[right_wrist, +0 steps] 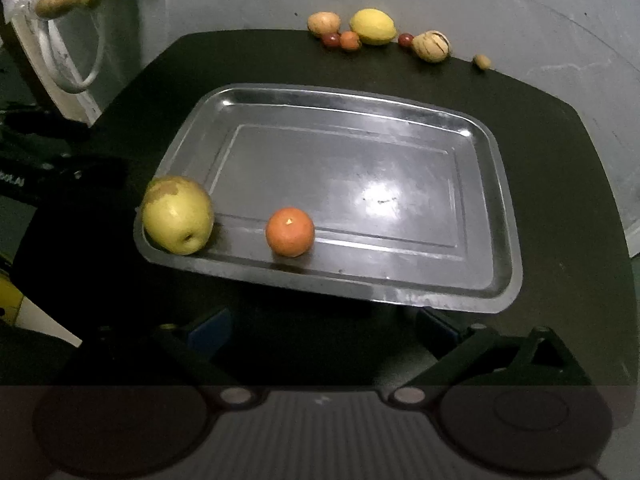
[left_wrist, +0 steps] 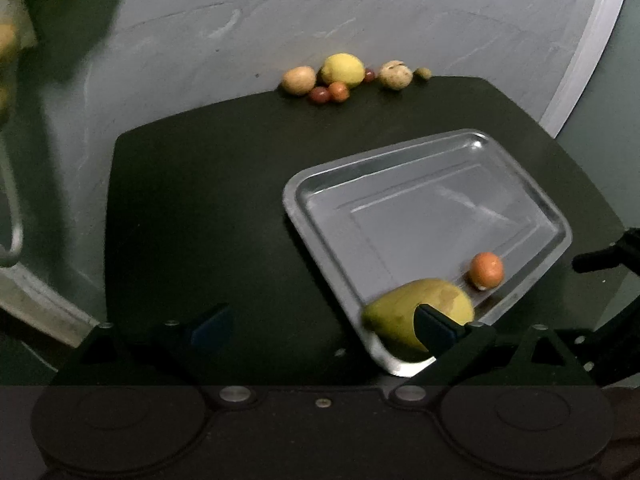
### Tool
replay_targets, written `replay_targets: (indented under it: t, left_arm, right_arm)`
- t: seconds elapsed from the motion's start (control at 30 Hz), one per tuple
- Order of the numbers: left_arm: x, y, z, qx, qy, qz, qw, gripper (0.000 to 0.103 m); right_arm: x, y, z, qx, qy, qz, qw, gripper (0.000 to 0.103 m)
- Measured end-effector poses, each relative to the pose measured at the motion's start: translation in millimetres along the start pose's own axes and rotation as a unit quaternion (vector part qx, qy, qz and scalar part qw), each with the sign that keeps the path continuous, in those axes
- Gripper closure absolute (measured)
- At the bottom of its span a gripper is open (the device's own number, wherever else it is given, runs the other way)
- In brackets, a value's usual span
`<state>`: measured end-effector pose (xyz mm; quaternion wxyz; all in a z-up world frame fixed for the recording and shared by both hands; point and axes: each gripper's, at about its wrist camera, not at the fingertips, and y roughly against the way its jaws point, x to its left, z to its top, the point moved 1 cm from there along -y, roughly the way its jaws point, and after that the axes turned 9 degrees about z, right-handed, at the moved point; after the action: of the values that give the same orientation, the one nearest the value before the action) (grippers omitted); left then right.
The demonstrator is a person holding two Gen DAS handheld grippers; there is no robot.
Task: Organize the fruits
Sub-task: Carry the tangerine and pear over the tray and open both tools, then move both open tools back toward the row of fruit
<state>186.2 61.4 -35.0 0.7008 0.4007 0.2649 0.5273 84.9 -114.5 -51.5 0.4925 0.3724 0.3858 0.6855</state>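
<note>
- Nearest the left wrist camera, the left gripper (left_wrist: pixel 320 326) has its dark fingers spread wide with nothing between them; one finger (left_wrist: pixel 434 330) stands in front of the pear (left_wrist: pixel 400 316).
- Likewise spread and empty, the right gripper (right_wrist: pixel 320 326) hangs just short of the tray's near rim.
- Shiny and rectangular, the metal tray (right_wrist: pixel 460 120) has rounded corners and a raised lip, and lies on a dark mat (right_wrist: pixel 560 160).
- Inside it, the yellow-green pear (right_wrist: pixel 178 215), blotched brown, sits at one corner against the rim; a small round orange (right_wrist: pixel 290 231) lies just beside it, not touching.
- Loose fruit lines the mat's far edge: a smooth yellow lemon (right_wrist: pixel 373 26), a tan round fruit (right_wrist: pixel 323 22), small red and orange ones, and a pale cracked one (right_wrist: pixel 431 46).
</note>
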Motion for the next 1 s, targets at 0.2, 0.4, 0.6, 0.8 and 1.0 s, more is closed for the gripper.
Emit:
replay_targets:
  t: [0.2, 0.4, 0.6, 0.8, 1.0]
  left_arm:
    - [18, -5, -3, 0.006, 0.021, 0.019, 0.9996, 0.002]
    - [29, -16, 4, 0.013, 0.033, 0.040, 0.9986, 0.001]
    - [32, -28, 13, 0.015, 0.038, 0.053, 0.9978, 0.001]
    - [36, -39, 26, 0.009, 0.072, 0.073, 0.9947, 0.001]
    - [38, -49, 41, 0.010, 0.102, 0.093, 0.9903, 0.001]
  right_arm:
    - [3, -2, 1, 0.006, -0.003, 0.000, 1.000, 0.001]
    - [5, -3, 5, 0.012, -0.009, -0.003, 1.000, 0.000]
    - [6, -3, 8, 0.024, -0.004, -0.015, 1.000, 0.000]
    - [-1, 0, 18, 0.019, 0.001, -0.024, 1.000, 0.000]
    - [-13, 1, 35, 0.000, 0.013, -0.020, 1.000, 0.000]
